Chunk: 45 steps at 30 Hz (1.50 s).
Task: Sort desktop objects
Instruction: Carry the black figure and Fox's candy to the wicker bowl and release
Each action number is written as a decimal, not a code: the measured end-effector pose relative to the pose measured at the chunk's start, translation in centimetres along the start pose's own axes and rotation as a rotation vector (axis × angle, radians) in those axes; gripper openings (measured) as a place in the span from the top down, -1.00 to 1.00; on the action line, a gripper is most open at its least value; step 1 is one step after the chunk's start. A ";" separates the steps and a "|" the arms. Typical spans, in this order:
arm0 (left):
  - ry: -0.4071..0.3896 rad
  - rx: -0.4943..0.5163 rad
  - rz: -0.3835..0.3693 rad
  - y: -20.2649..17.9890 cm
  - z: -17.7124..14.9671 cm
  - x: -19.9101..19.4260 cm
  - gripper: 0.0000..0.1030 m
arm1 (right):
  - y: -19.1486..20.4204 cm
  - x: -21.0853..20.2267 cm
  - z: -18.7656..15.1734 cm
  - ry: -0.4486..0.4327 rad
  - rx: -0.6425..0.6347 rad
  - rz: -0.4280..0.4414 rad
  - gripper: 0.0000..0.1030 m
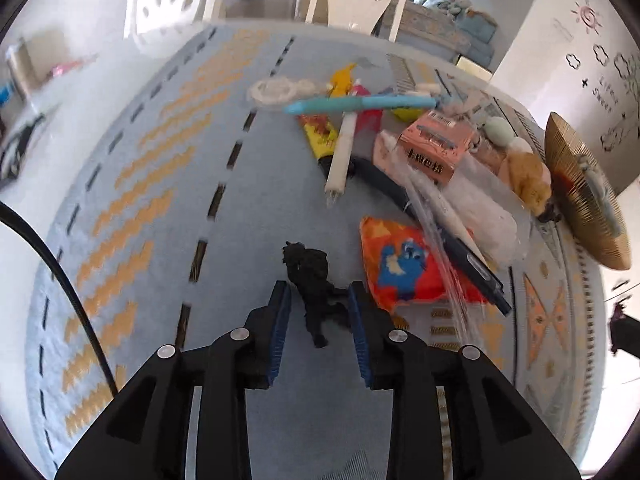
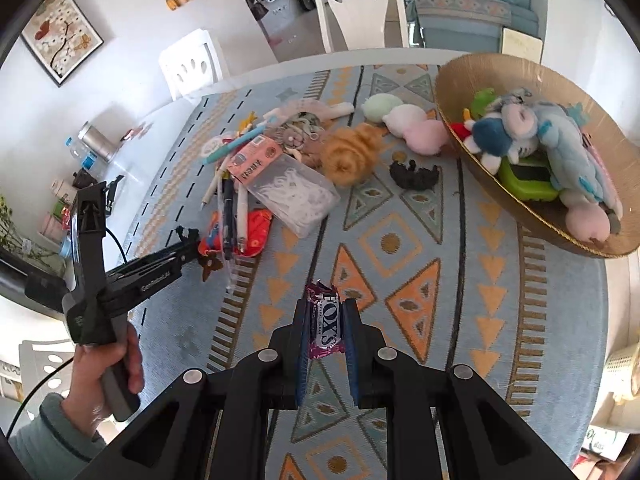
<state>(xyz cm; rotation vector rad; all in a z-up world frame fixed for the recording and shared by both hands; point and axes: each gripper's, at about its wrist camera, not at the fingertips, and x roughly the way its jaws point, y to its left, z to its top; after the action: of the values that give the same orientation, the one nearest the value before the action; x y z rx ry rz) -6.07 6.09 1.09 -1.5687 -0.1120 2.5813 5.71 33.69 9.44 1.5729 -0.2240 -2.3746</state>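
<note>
Pinching a wrapped candy (image 2: 325, 322) between its fingers, your right gripper (image 2: 326, 344) is clenched; your left gripper (image 1: 319, 312) grasps a black figurine (image 1: 314, 288).

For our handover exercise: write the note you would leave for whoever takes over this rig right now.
Left gripper: shut on a small black figure, above the cloth.
Right gripper: shut on a Fox's candy.
Done: plush toys sit in the gold bowl.
Left: pens, orange packet, clear box and loose plush toys are heaped mid-table; both held items need placing.
</note>
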 end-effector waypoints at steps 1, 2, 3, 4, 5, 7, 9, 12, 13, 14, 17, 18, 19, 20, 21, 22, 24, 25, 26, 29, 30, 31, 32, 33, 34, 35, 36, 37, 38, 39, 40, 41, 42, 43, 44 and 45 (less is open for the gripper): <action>-0.012 0.020 0.020 -0.4 -0.1 0.1 0.41 | -0.3 0.0 -0.1 0.002 0.006 0.000 0.70; -0.018 0.037 0.037 -0.6 0.0 0.0 0.43 | -0.5 -0.1 -0.1 0.001 0.010 0.000 0.70; -0.024 0.053 0.043 -0.9 -0.1 0.0 0.49 | -0.7 -0.1 -0.1 -0.001 0.014 0.001 0.70; -0.026 0.064 0.040 -1.2 -0.3 -0.1 0.56 | -0.9 -0.3 -0.1 -0.004 0.019 0.002 0.70; -0.030 0.073 0.041 -1.3 -0.4 -0.5 0.62 | -1.1 -0.4 -0.1 -0.007 0.024 0.003 0.70; -0.047 0.049 0.004 -0.9 -0.2 -1.5 0.78 | -1.6 -0.8 0.1 -0.018 0.039 0.009 0.70; -0.053 0.014 -0.035 -0.4 0.2 -3.2 0.78 | -2.0 -1.4 0.4 -0.034 0.053 0.018 0.70; -0.090 0.011 -0.061 -0.7 0.5 -6.1 0.78 | -2.8 -2.4 0.9 -0.068 0.075 0.030 0.70; -0.104 0.013 -0.075 -0.8 0.6 -7.3 0.78 | -3.0 -2.7 1.2 -0.076 0.081 0.033 0.70; -0.112 0.013 -0.087 -1.1 0.8 -8.1 0.78 | -3.2 -3.0 1.4 -0.084 0.086 0.036 0.70; -0.137 0.034 -0.113 -2.4 1.6 -9.9 0.78 | -4.0 -4.3 2.2 -0.121 0.106 0.045 0.70; -0.151 0.044 -0.127 -2.9 2.0 -10.5 0.78 | -4.3 -4.8 2.5 -0.138 0.110 0.042 0.70; -0.166 0.058 -0.149 -3.8 2.6 -11.0 0.78 | -4.7 -5.5 2.8 -0.159 0.115 0.037 0.70; -0.180 0.040 -0.150 -4.6 3.1 -11.3 0.78 | -5.1 -6.1 3.1 -0.175 0.120 0.032 0.70; -0.191 0.063 -0.174 -6.0 3.8 -11.7 0.78 | -5.6 -6.8 3.4 -0.194 0.128 0.027 0.70; -0.198 0.078 -0.189 -6.9 4.4 -11.7 0.78 | -6.2 -7.5 3.8 -0.214 0.138 0.019 0.70; -0.213 0.123 -0.235 -9.6 5.7 -11.8 0.78 | -7.4 -8.8 4.6 -0.249 0.144 -0.001 0.70; -0.223 0.150 -0.260 -11.3 6.5 -11.8 0.78 | -8.0 -9.4 5.1 -0.268 0.144 -0.016 0.70; -0.229 0.171 -0.282 -12.7 7.1 -11.7 0.78 | -8.7 -9.9 5.6 -0.286 0.144 -0.032 0.70; -0.236 0.241 -0.354 -17.7 9.5 -11.1 0.78 | -11.0 -11.3 7.2 -0.330 0.149 -0.090 0.70; -0.238 0.256 -0.368 -18.8 10.0 -10.8 0.78 | -11.8 -11.6 7.8 -0.339 0.154 -0.108 0.70; -0.243 0.282 -0.384 -20.8 10.9 -10.2 0.78 | -12.7 -11.8 8.4 -0.348 0.162 -0.119 0.70; -0.244 0.296 -0.390 -21.8 11.4 -9.7 0.78 | -13.5 -11.9 8.9 -0.354 0.173 -0.131 0.70; -0.244 0.314 -0.398 -23.1 12.1 -9.1 0.78 | -14.6 -12.0 9.5 -0.359 0.191 -0.148 0.70; -0.236 0.333 -0.410 -24.7 12.9 -8.2 0.78 | -15.3 -11.9 10.1 -0.361 0.204 -0.158 0.70; -0.226 0.342 -0.419 -25.8 13.6 -7.5 0.78 | -16.1 -11.8 10.5 -0.361 0.218 -0.165 0.70; -0.220 0.346 -0.427 -26.5 14.1 -7.0 0.78 | -17.0 -11.7 11.0 -0.358 0.235 -0.170 0.70; -0.209 0.353 -0.435 -27.6 14.7 -6.1 0.78 | -17.9 -11.4 11.5 -0.355 0.252 -0.173 0.70; -0.195 0.358 -0.439 -28.5 15.4 -5.2 0.78 | -18.5 -11.2 11.9 -0.352 0.263 -0.174 0.70; -0.187 0.361 -0.444 -29.3 15.9 -4.5 0.78 | -19.1 -10.9 12.3 -0.347 0.269 -0.177 0.70; -0.182 0.364 -0.448 -29.6 16.2 -4.0 0.78 | -19.6 -10.6 12.7 -0.344 0.272 -0.183 0.70; -0.174 0.368 -0.448 -30.0 16.4 -3.5 0.78 | -20.0 -10.5 13.0 -0.342 0.273 -0.187 0.70; -0.163 0.374 -0.448 -30.7 16.8 -2.7 0.78 | -20.3 -10.2 13.4 -0.340 0.274 -0.190 0.70; -0.157 0.377 -0.448 -31.2 17.1 -2.2 0.78 | -20.7 -10.0 13.8 -0.338 0.274 -0.195 0.70; -0.153 0.379 -0.448 -31.4 17.0 -2.0 0.78 | -20.9 -9.8 14.1 -0.337 0.272 -0.200 0.70; -0.144 0.381 -0.448 -31.8 17.3 -1.4 0.78 | -21.1 -9.6 14.5 -0.337 0.270 -0.205 0.70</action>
<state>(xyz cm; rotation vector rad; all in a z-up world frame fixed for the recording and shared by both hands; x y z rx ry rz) -18.81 37.40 14.27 -1.0794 0.0154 2.1983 -7.24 56.32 17.58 1.3434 -0.4931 -2.8672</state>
